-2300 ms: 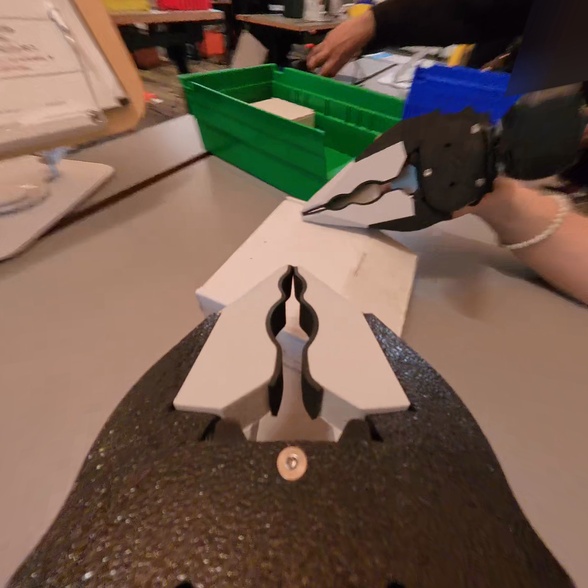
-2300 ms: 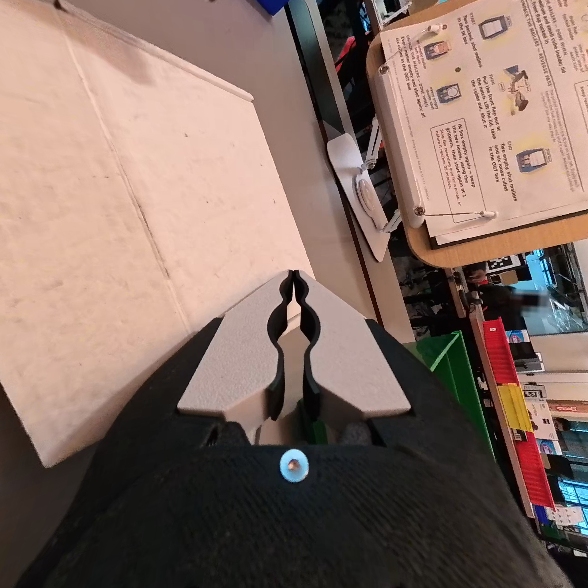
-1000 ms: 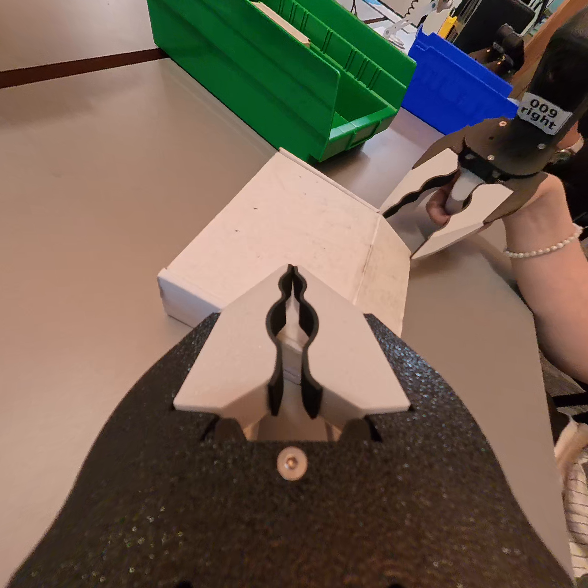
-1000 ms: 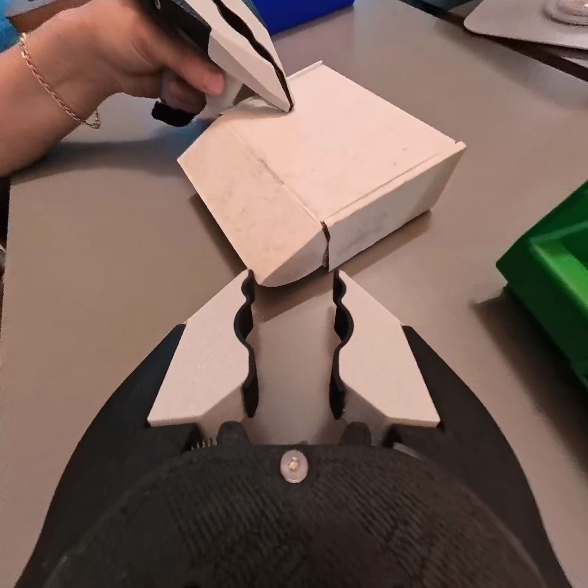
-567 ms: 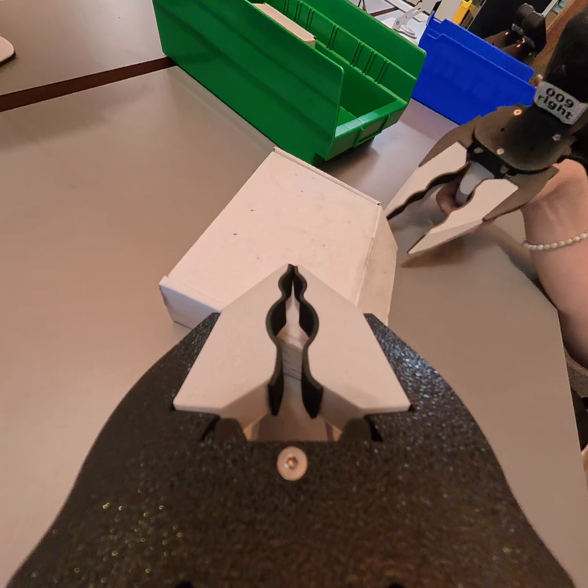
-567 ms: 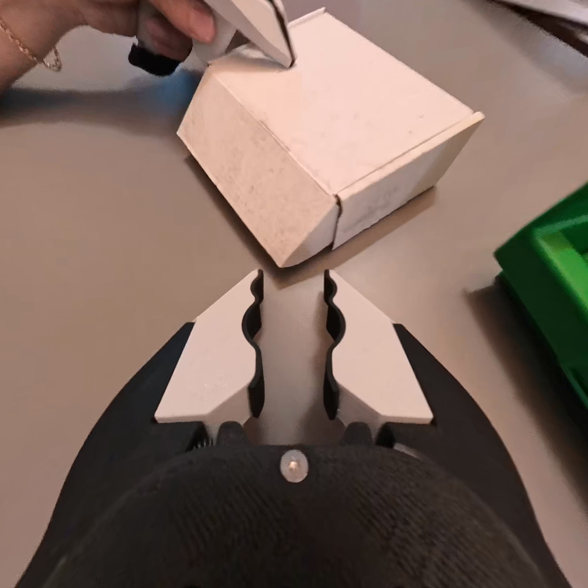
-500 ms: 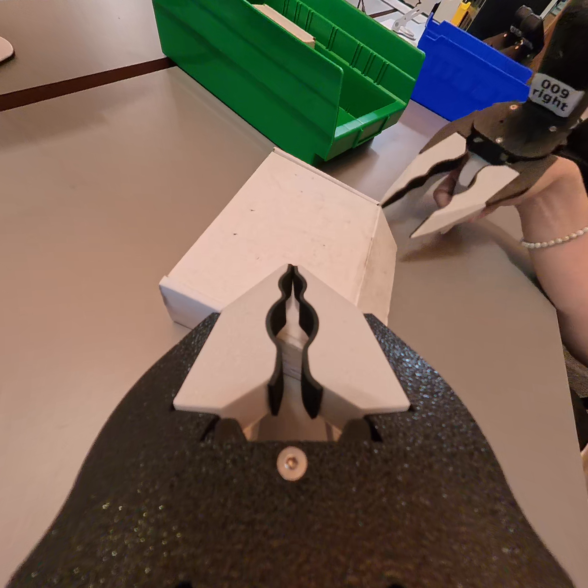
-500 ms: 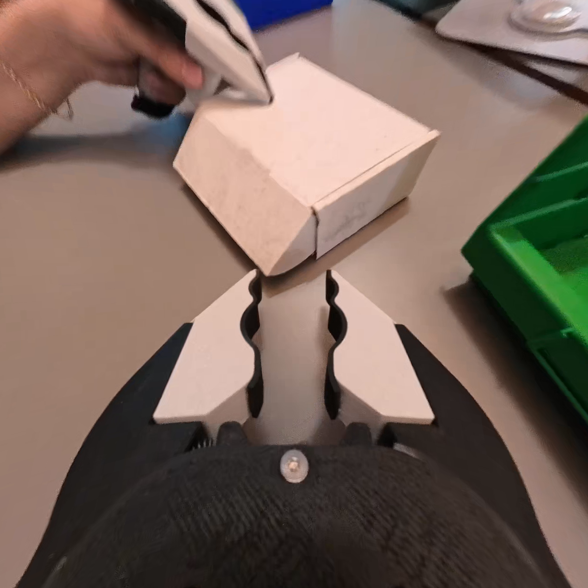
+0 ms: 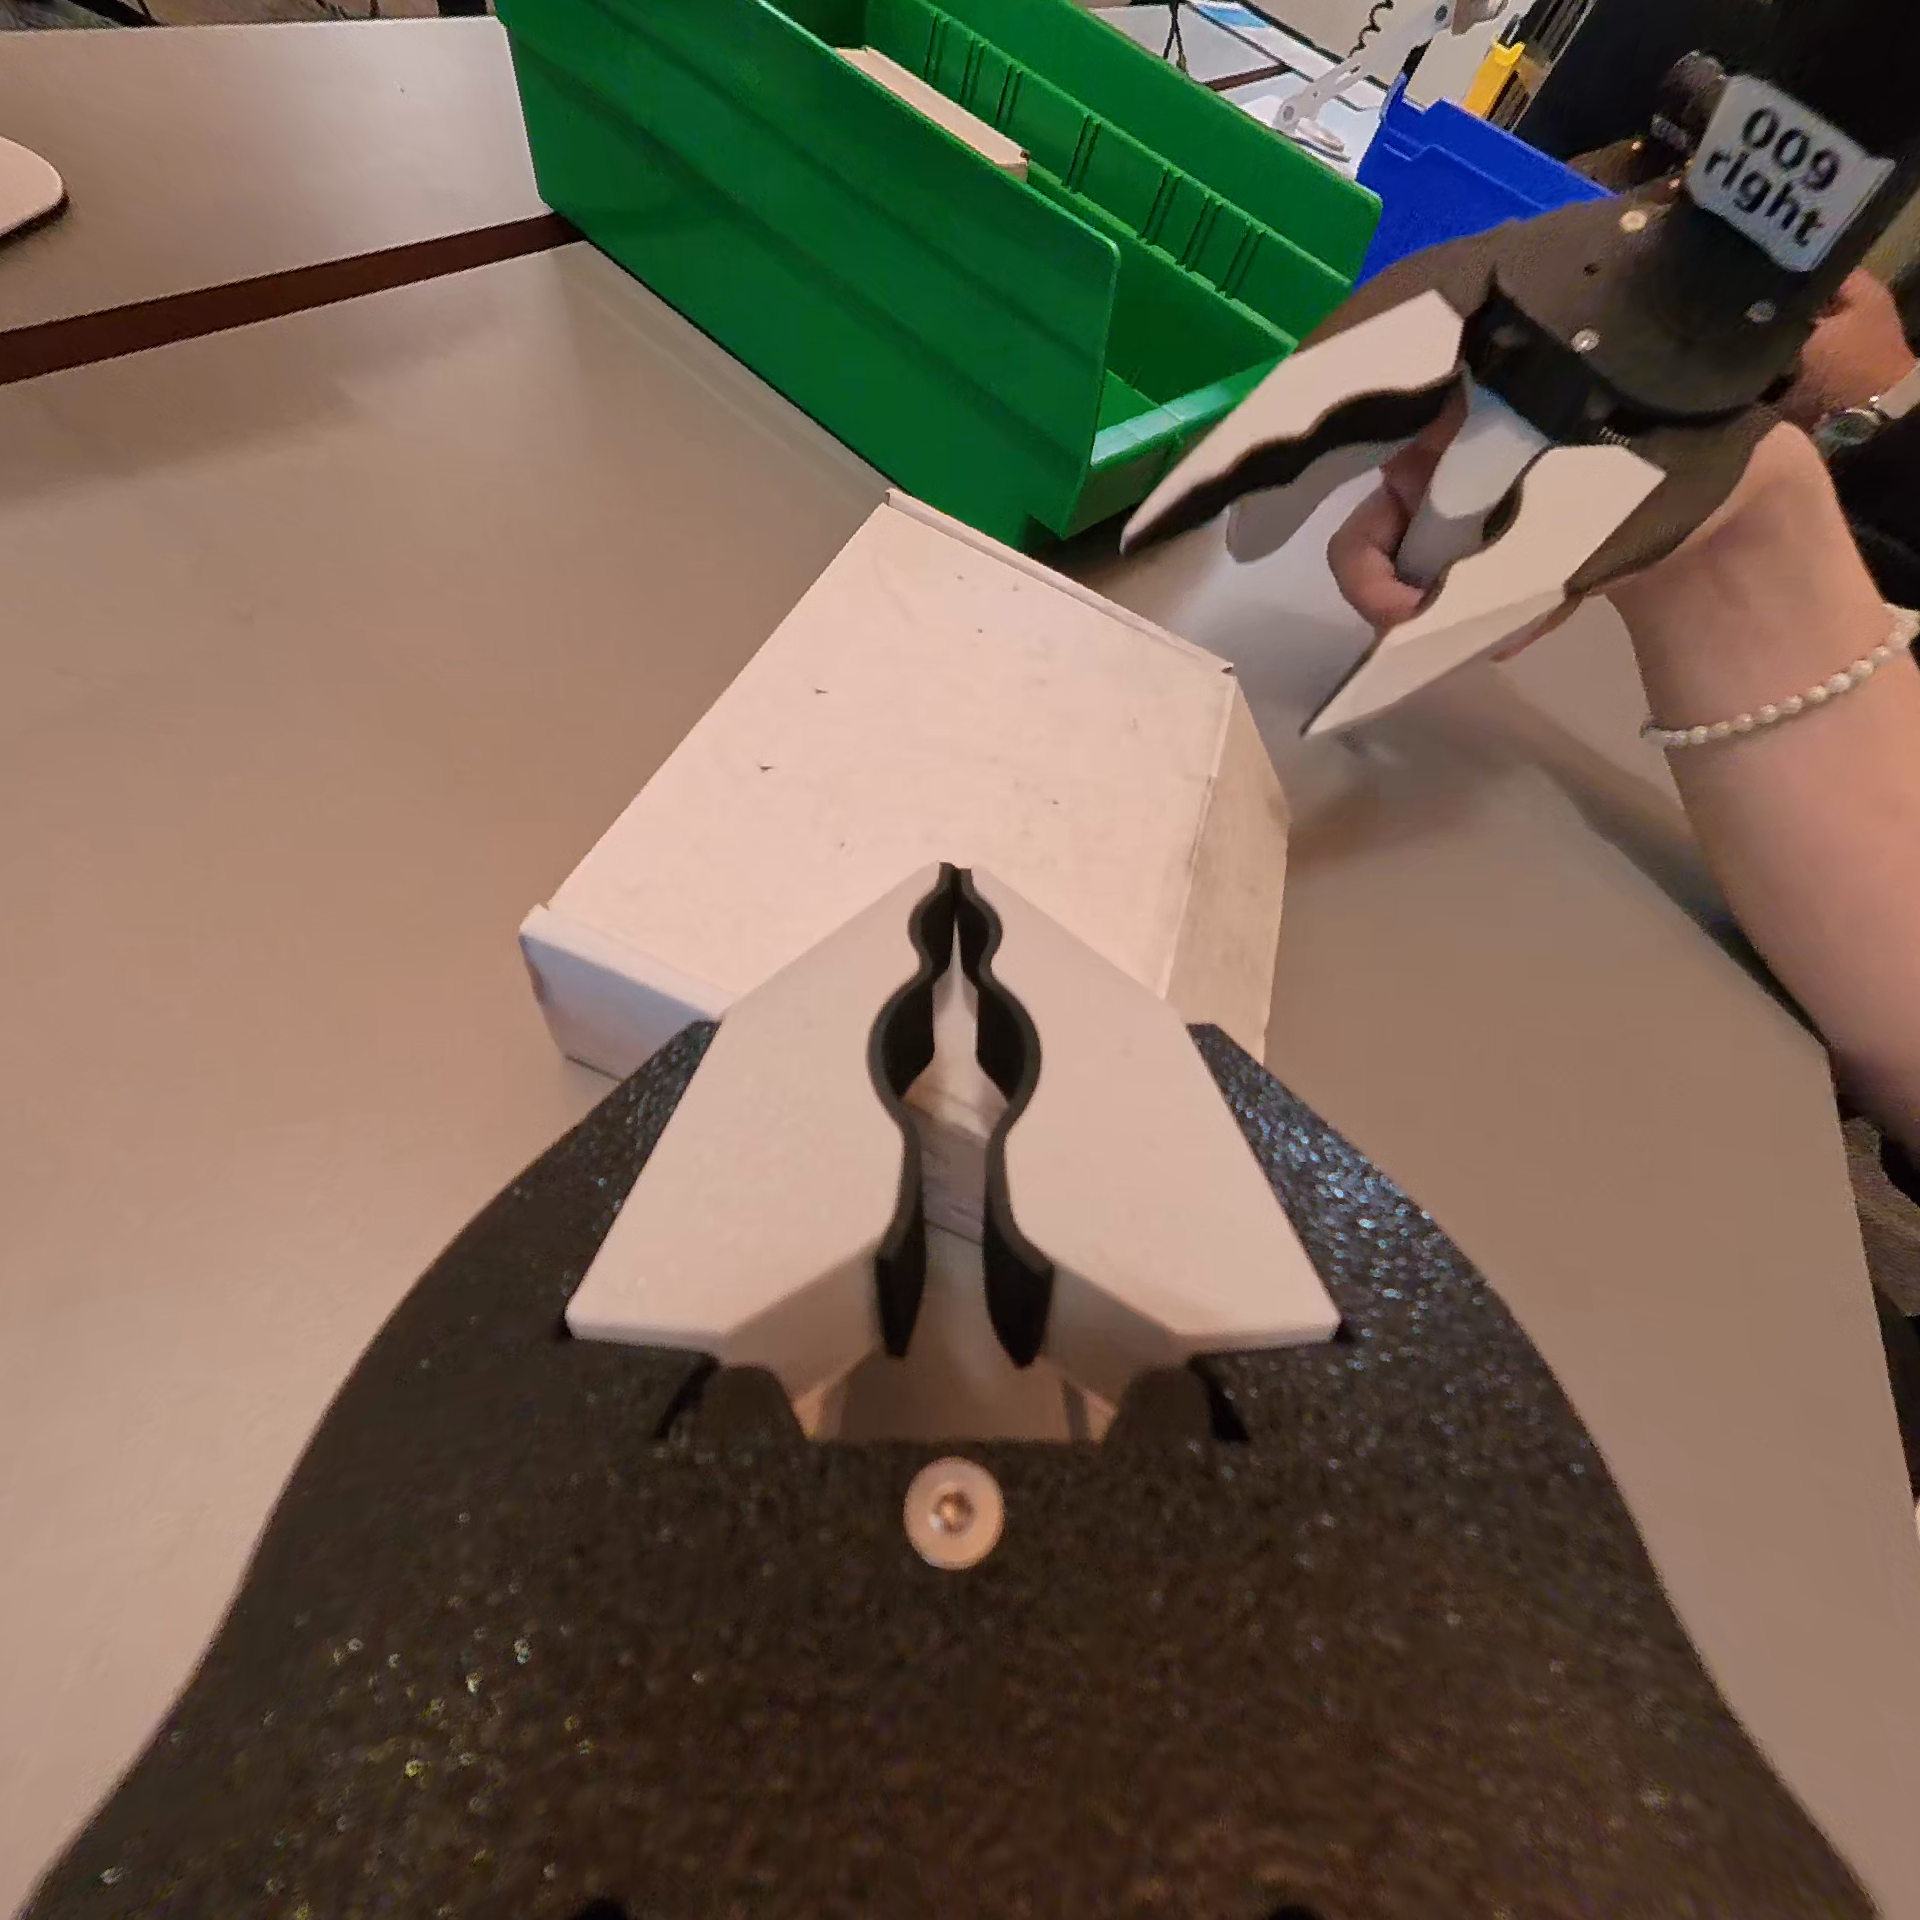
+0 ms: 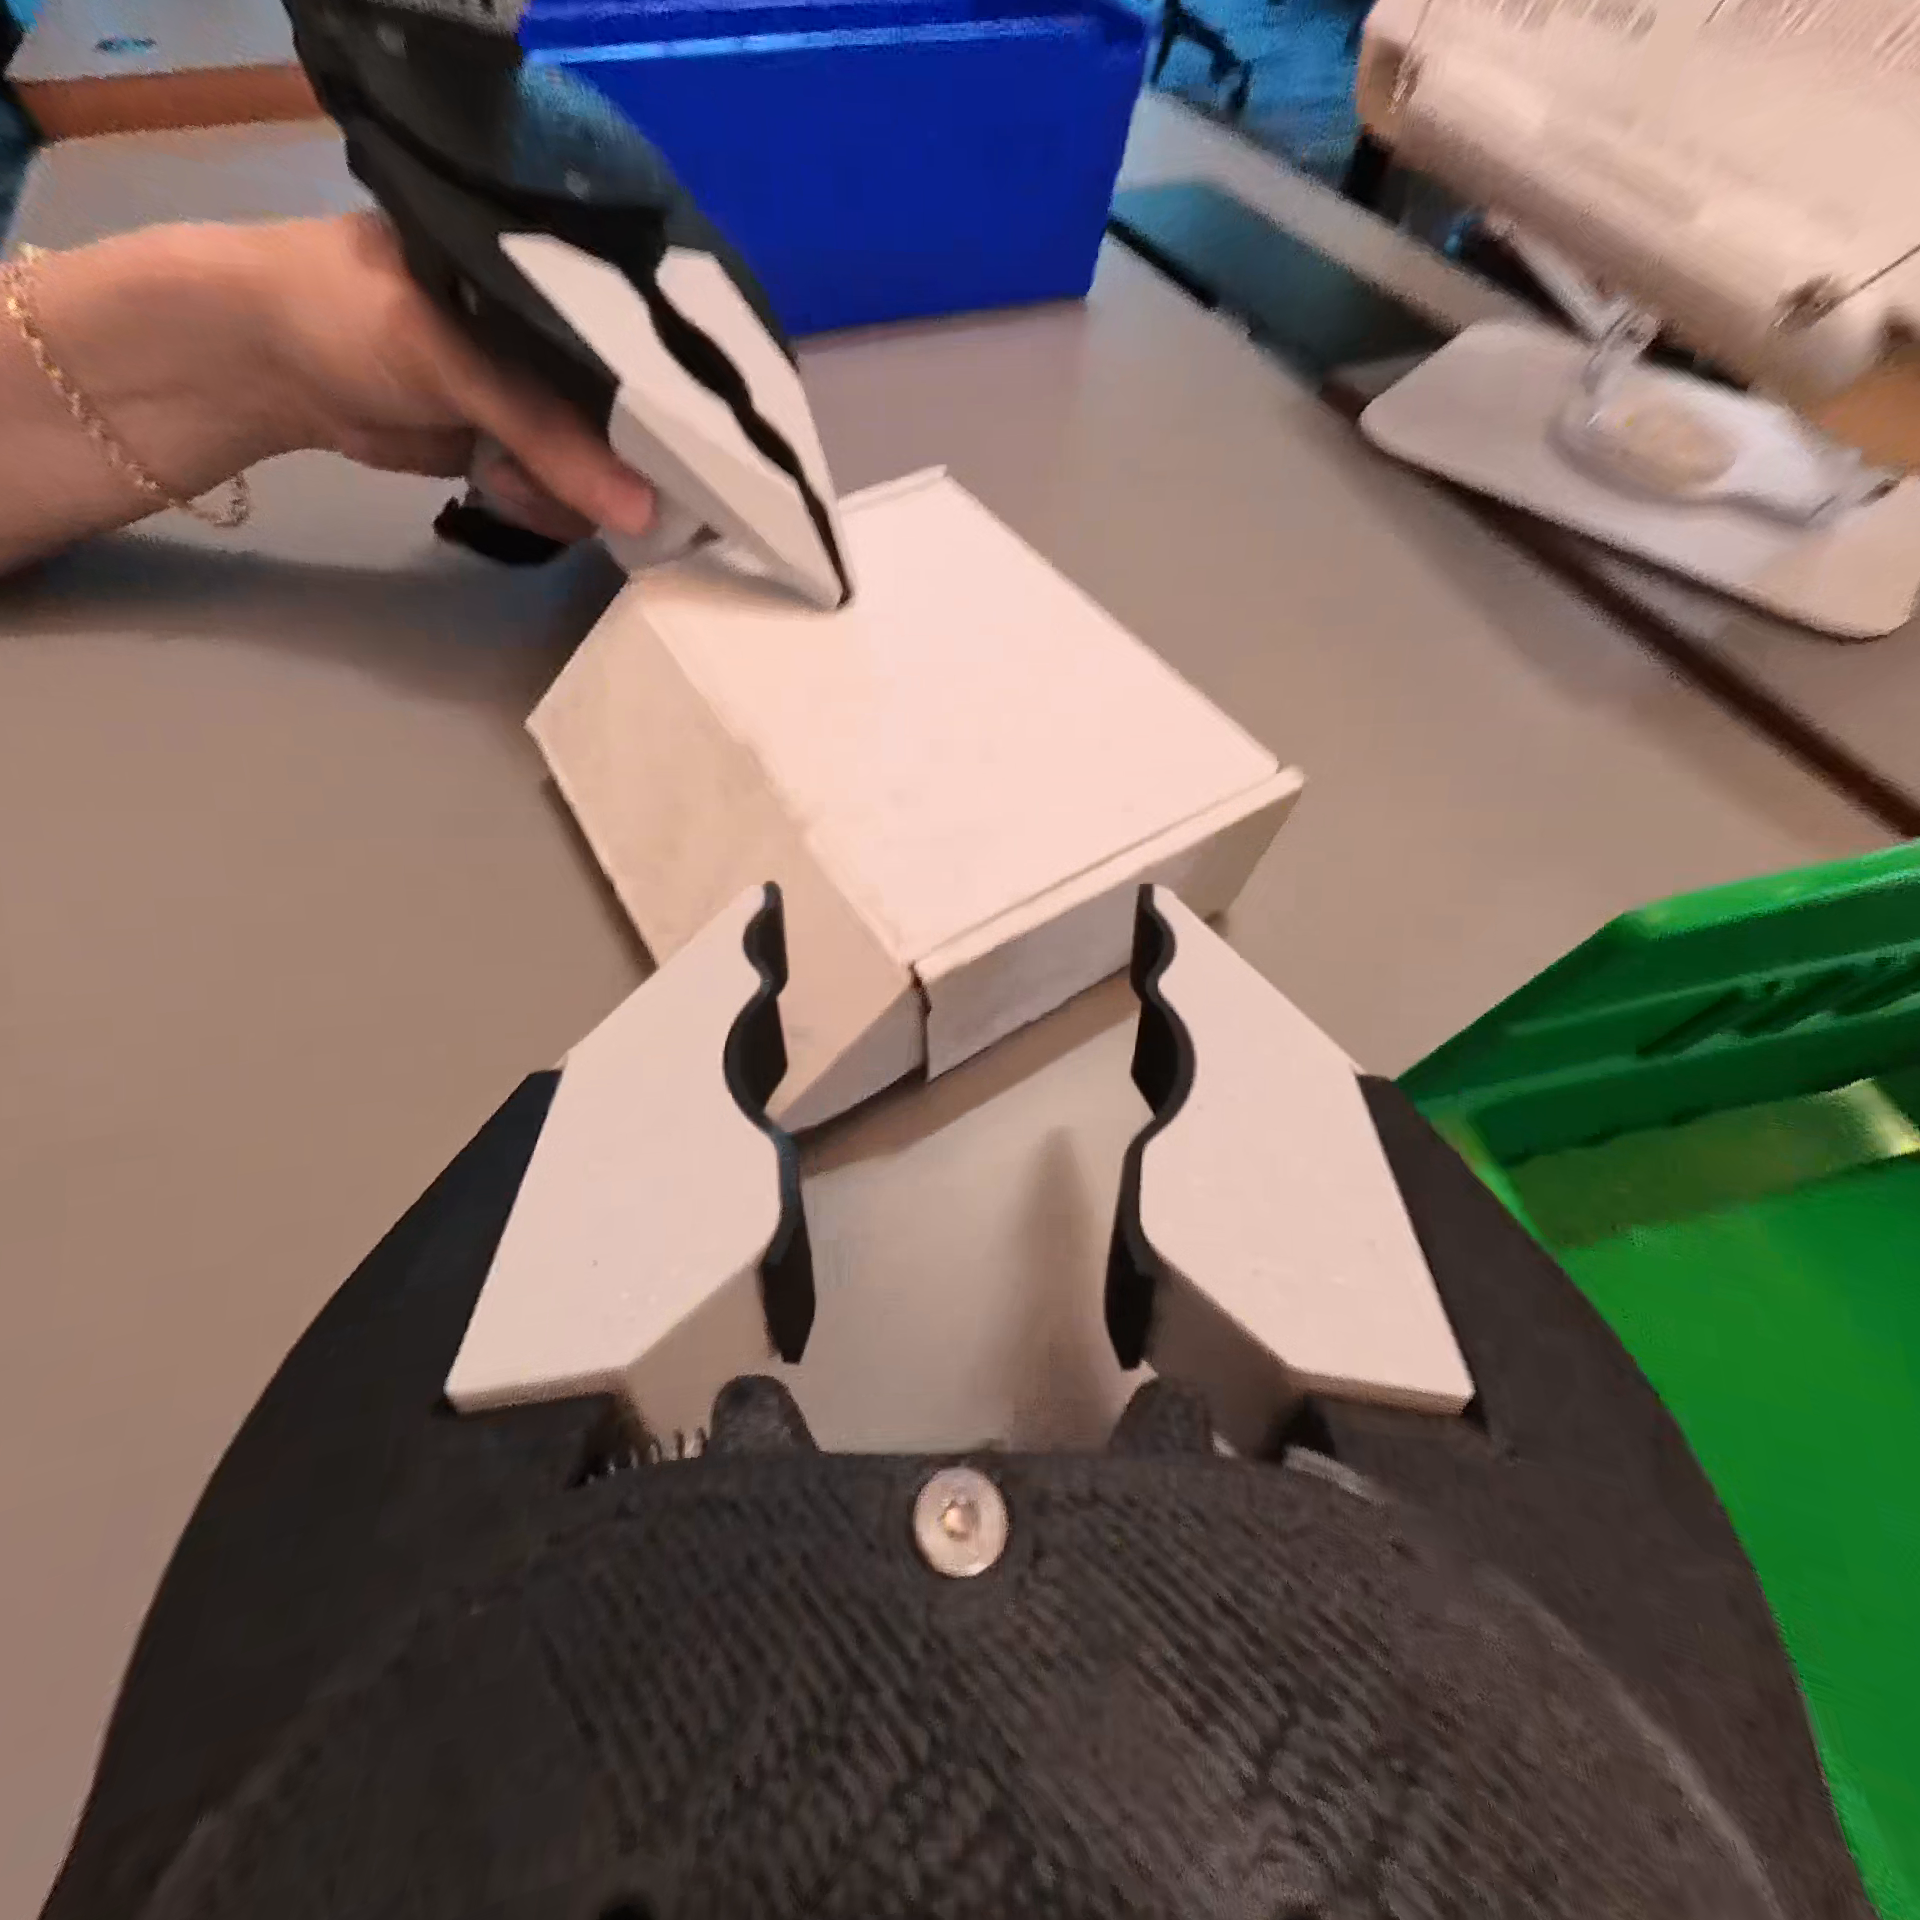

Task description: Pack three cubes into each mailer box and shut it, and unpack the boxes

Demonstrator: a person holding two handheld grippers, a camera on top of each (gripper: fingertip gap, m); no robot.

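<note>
mailer box (image 10: 935, 748) shut, flat | L gripper (image 10: 831, 592) tip on lid – R gripper (image 10: 956, 935) gaping

A white label (image 9: 1779, 177) with printed characters sits on the right claw (image 9: 1226, 613).

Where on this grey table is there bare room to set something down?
Bare grey tabletop spreads left of the shut white cardboard mailer box, up to the dark seam. It is crowded right of the box: the open right gripper, the green plastic bin and the blue plastic bin. The shut left gripper tips onto the lid.
</note>
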